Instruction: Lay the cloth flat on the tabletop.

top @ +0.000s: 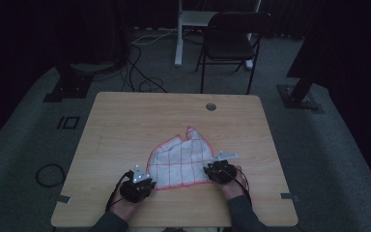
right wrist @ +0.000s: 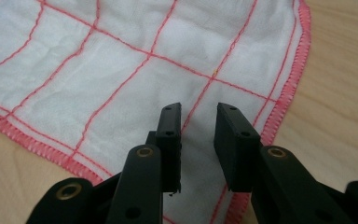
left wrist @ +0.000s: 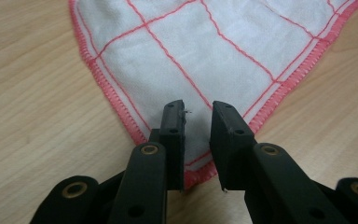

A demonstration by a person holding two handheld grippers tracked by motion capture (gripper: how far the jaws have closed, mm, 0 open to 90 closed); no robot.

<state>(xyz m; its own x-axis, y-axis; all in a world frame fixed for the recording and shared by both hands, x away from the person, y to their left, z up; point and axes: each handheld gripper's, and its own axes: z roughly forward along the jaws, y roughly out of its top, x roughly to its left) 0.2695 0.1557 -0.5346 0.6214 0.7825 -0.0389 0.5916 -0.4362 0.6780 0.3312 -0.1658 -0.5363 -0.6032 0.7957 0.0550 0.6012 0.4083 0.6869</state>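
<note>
A white cloth [top: 181,159] with a red grid and red stitched edging lay on the wooden tabletop [top: 125,125], toward the near edge and a little right of the middle, flat for the most part, with a rumpled peak at its far side, about 12 o'clock from its centre. In the high view the left hand-held gripper [top: 145,180] sat at the cloth's near left corner, about 7 o'clock from the cloth's centre, and the right hand-held gripper [top: 214,169] sat at the near right corner, about 4 o'clock; each was held by a hand coming in from the near edge, with a cable trailing back toward the person. In the left gripper view the left hand-held gripper [left wrist: 197,140] had its jaws apart with a narrow gap, and the pointed corner of the cloth [left wrist: 205,60] lay on the tabletop [left wrist: 32,93] under and between them; the pads were not pressed on it. In the right gripper view the right hand-held gripper [right wrist: 198,144] likewise stood with its jaws apart over the cloth [right wrist: 121,70], the red edge running past at about 3 o'clock, with bare tabletop [right wrist: 345,93] beyond it; nothing was clamped. A dark folding chair [top: 229,41] stood on the grey floor beyond the tabletop at 12 o'clock, and a small round grommet [top: 211,106] was set near the far edge.
</note>
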